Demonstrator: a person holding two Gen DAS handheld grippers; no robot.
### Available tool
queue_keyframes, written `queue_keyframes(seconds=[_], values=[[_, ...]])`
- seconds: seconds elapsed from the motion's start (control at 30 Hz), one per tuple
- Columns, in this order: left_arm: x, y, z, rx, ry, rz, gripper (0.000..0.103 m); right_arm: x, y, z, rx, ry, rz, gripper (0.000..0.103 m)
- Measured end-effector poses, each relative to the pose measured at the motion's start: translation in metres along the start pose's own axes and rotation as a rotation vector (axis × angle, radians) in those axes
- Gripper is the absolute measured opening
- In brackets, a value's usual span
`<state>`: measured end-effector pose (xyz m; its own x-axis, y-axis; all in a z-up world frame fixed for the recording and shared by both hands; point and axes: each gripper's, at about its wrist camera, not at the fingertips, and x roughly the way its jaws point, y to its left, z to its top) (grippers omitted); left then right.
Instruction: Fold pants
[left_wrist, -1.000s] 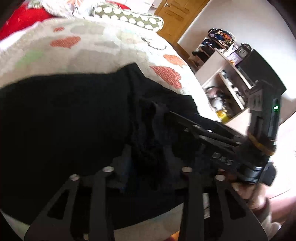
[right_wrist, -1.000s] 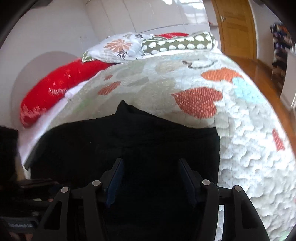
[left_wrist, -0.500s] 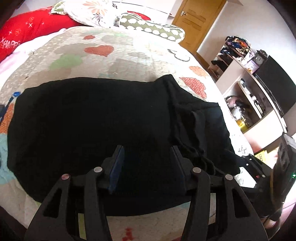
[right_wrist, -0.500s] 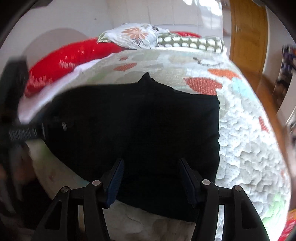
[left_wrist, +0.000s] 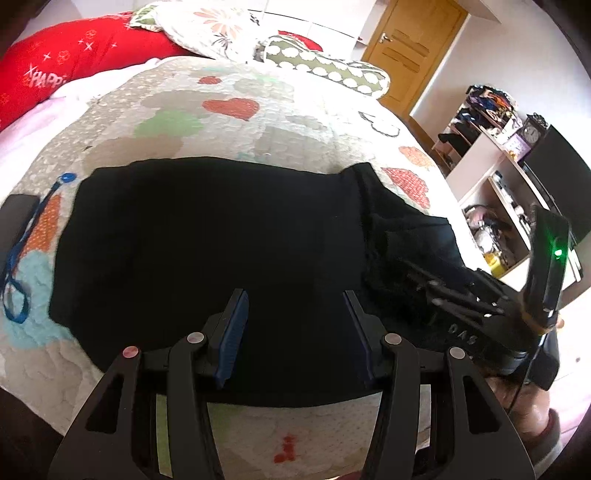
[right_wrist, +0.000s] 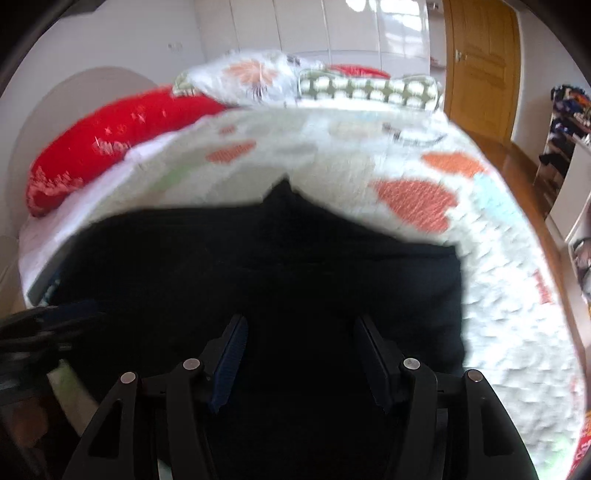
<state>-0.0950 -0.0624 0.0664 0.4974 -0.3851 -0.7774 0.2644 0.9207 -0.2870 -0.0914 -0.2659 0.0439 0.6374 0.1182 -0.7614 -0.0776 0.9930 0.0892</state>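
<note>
Black pants (left_wrist: 221, 236) lie spread flat across the quilted bed, with a bunched, folded part at their right end (left_wrist: 402, 236). My left gripper (left_wrist: 293, 299) is open and empty, just above the near edge of the pants. The right gripper shows in the left wrist view (left_wrist: 417, 267), low over the bunched right end. In the right wrist view the pants (right_wrist: 295, 266) fill the lower frame. My right gripper (right_wrist: 299, 325) is open over the black cloth with nothing between its jaws.
The quilt (left_wrist: 229, 122) has heart patches. A red pillow (left_wrist: 70, 70) and patterned pillows (left_wrist: 328, 70) lie at the head. A blue lanyard (left_wrist: 22, 266) and a dark flat object (left_wrist: 14, 214) lie left of the pants. Shelves (left_wrist: 491, 177) stand to the right.
My left gripper let go of the bunched cloth and pulled back to the near edge, now open. My right gripper drew back, then moved in low over the pants again.
</note>
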Motion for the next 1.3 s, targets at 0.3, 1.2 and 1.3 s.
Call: queue_keyframes(seconds=[0.3, 1.2, 1.3], values=[[-0.026, 0.04, -0.007, -0.102, -0.044, 0.012, 0.051, -0.012, 0.011, 0.006, -0.037, 0.004, 0.042, 0.059], [-0.052, 0.123, -0.047, -0.358, -0.078, 0.063, 0.06, 0.057, 0.156, 0.073, -0.189, 0.054, 0.309, 0.062], [-0.048, 0.123, -0.043, -0.362, -0.076, 0.057, 0.06, 0.065, 0.167, 0.077, -0.197, 0.066, 0.321, 0.062]])
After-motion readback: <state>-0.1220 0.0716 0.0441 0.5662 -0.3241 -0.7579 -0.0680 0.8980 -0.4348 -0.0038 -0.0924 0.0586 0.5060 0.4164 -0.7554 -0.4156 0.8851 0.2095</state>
